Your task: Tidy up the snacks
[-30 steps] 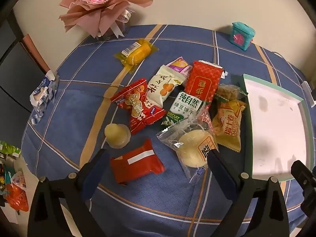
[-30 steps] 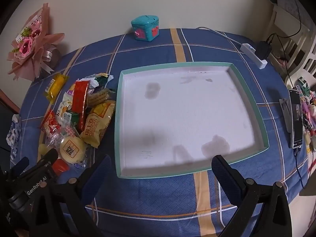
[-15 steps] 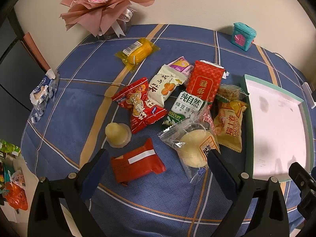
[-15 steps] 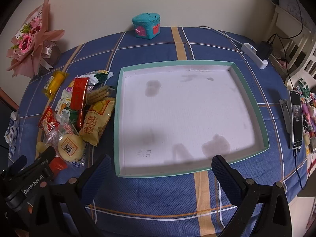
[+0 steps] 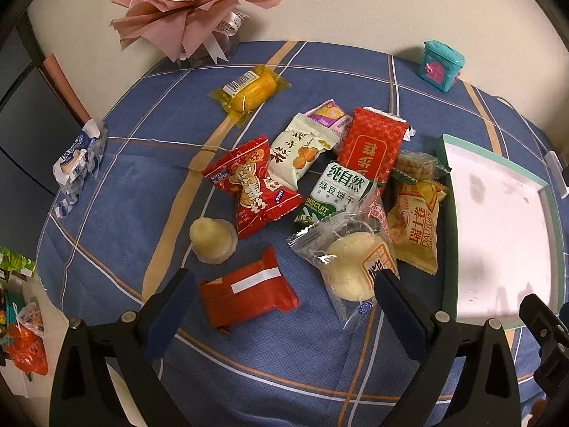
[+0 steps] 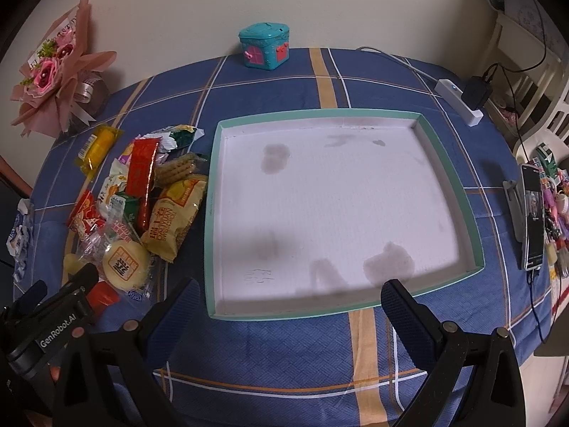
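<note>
Nothing much has moved; both views only shift a tiny bit. From the left wrist, the left gripper [image 5: 284, 291] is wide open over a red packet [image 5: 247, 297] on the table [image 5: 142, 149]. From the right wrist, the right gripper [image 6: 290, 297] is wide open before the white tray [image 6: 450, 174], with the snack pile [image 6: 142, 192] beside it.

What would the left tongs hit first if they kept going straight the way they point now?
Most likely the red snack packet, lying just ahead between the open left tongs; the round pastry in clear wrap sits near the right finger. Depth is uncertain.
</note>
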`<state>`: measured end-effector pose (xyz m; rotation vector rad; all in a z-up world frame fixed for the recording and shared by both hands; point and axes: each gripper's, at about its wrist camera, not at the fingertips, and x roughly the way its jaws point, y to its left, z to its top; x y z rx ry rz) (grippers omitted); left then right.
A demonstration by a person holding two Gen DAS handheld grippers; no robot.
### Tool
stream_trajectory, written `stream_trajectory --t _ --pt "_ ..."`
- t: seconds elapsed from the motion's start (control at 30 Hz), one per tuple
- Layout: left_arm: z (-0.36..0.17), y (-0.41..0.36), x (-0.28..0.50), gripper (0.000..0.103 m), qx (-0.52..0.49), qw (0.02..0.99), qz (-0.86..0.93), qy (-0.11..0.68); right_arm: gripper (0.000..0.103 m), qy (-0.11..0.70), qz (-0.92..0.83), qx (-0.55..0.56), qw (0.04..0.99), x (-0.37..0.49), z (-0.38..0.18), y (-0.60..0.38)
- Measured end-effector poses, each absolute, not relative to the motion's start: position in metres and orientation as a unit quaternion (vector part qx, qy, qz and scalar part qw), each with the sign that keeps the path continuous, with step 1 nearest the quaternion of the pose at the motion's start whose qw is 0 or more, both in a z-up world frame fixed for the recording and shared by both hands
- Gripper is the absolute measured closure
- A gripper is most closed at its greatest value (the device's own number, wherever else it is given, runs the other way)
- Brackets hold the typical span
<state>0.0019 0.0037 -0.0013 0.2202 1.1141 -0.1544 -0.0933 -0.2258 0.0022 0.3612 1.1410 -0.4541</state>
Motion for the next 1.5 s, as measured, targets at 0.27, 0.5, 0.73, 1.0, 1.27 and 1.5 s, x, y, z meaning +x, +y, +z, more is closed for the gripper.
stream_trajectory --t 0.27,0.5,0.73,1.0,1.27,1.5 --pt "-0.0021 0.005 0.0017 0.003 0.106 0.84 -0.074 0.528 0.0 0.536 -0.213 0.166 0.8 -0.0919 0.0015 -0.2252" --pt "-0.0029 0.0048 0.0026 0.003 0.107 0.838 -0.074 0.529 0.0 0.538 -0.211 0.165 0.799 -0.0913 0.0007 -0.2245" --pt "-0.0041 0.006 0.0028 0.003 0.107 0.838 -0.074 0.53 0.0 0.539 -0.211 0.165 0.799 -0.0913 -0.0005 -0.2236" --pt "-0.0043 0.0059 0.0027 0.003 0.107 0.838 -0.074 0.53 0.0 0.541 -0.21 0.162 0.798 -0.0908 -0.0016 -0.2229" --pt "-0.0041 0.0062 0.0031 0.003 0.107 0.838 -0.074 0.53 0.0 0.541 -0.21 0.16 0.798 -0.091 -0.0018 -0.2223" --pt "-0.0048 0.0081 0.0034 0.003 0.105 0.838 -0.074 0.53 0.0 0.542 -0.208 0.159 0.798 -0.0905 -0.0018 -0.221"
